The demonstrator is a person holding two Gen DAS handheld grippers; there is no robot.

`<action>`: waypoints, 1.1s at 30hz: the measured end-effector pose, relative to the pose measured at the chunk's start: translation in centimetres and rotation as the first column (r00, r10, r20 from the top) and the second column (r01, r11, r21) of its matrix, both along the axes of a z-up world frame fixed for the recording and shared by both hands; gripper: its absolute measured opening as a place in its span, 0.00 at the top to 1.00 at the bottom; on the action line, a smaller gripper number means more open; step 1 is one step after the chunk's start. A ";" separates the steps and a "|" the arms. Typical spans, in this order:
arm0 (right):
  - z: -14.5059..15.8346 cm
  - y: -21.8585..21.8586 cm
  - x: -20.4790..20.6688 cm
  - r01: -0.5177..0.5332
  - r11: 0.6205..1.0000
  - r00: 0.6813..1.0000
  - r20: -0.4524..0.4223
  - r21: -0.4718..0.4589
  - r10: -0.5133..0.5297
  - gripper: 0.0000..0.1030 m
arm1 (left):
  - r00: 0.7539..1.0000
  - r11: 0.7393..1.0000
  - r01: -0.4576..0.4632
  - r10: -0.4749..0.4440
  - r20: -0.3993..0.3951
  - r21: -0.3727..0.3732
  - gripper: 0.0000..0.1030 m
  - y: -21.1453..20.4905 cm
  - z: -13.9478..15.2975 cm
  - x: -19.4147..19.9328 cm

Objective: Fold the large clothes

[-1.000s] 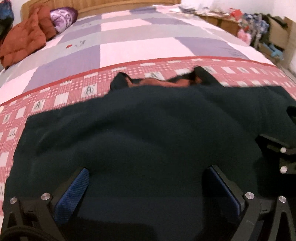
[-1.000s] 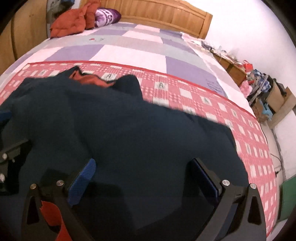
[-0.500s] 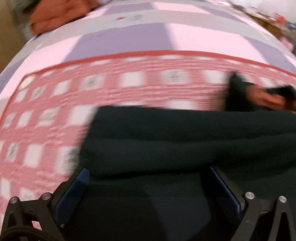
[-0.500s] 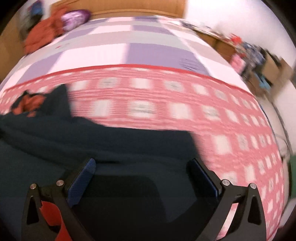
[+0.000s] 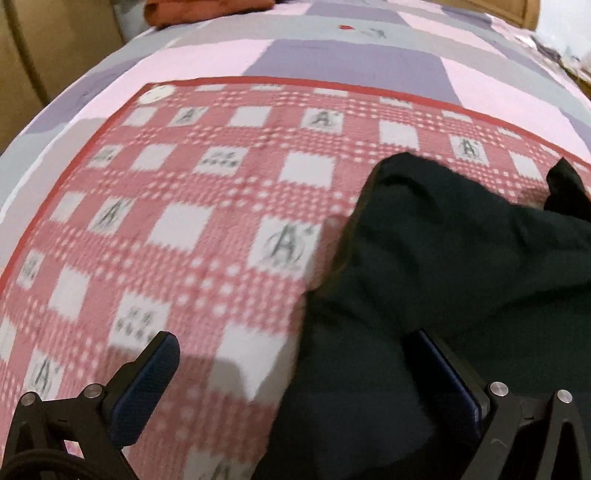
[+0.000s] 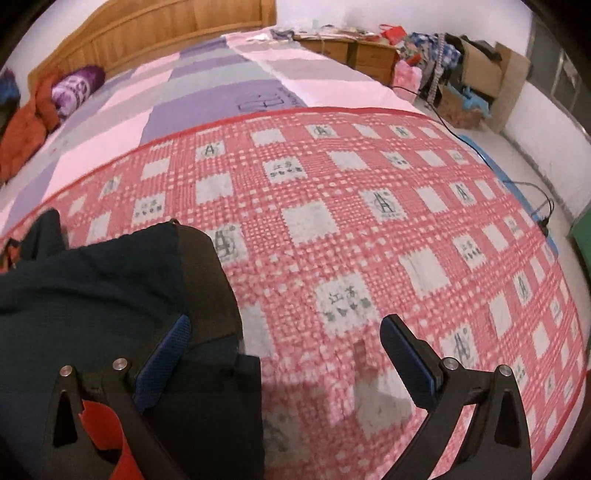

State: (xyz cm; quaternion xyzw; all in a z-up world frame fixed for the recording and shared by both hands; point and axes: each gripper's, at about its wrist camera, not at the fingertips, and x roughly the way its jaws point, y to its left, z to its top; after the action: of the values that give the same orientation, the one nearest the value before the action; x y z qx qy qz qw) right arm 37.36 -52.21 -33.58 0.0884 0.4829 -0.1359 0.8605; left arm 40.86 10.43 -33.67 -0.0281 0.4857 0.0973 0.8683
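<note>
A dark green garment [image 5: 461,266] lies on a red-and-white checked blanket [image 5: 177,206] on the bed. In the left wrist view it fills the right half, and my left gripper [image 5: 295,373] is open over its left edge, one finger above the blanket, the other above the cloth. In the right wrist view the garment [image 6: 103,288] fills the lower left. My right gripper [image 6: 286,354] is open over its right edge, the left finger above the cloth, the right finger above the blanket [image 6: 369,206]. Neither gripper holds anything.
The bed has a purple, pink and grey quilt [image 6: 207,92] and a wooden headboard [image 6: 155,33]. An orange jacket [image 6: 26,122] and a purple pillow [image 6: 75,88] lie near the headboard. Boxes and clutter [image 6: 461,77] stand right of the bed.
Both grippers have swung outward from the garment's middle to its side edges, the left one to the left, the right one to the right. Both stay open.
</note>
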 end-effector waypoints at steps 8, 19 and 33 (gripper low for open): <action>1.9 3.1 -8.2 -0.116 0.989 0.991 0.060 -0.095 0.122 0.00 | 0.999 0.998 -0.014 0.011 0.045 0.069 0.00 0.7 1.5 -6.0; 4.6 3.1 -20.8 -0.105 0.992 0.990 -0.103 -0.065 0.098 0.00 | 0.993 0.983 -0.018 0.039 -0.112 0.184 0.01 -0.7 6.4 -17.0; 21.6 15.7 -36.0 -0.182 0.974 0.979 -0.069 0.136 0.192 0.00 | 0.980 0.984 0.181 -0.180 -0.088 0.004 0.00 -12.4 24.4 -31.4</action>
State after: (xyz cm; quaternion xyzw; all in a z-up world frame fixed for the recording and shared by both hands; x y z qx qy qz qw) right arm 1.34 -36.48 -11.99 0.0922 0.5315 -0.0263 0.8416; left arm 9.46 -1.97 -9.31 0.0255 0.5230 0.0222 0.8517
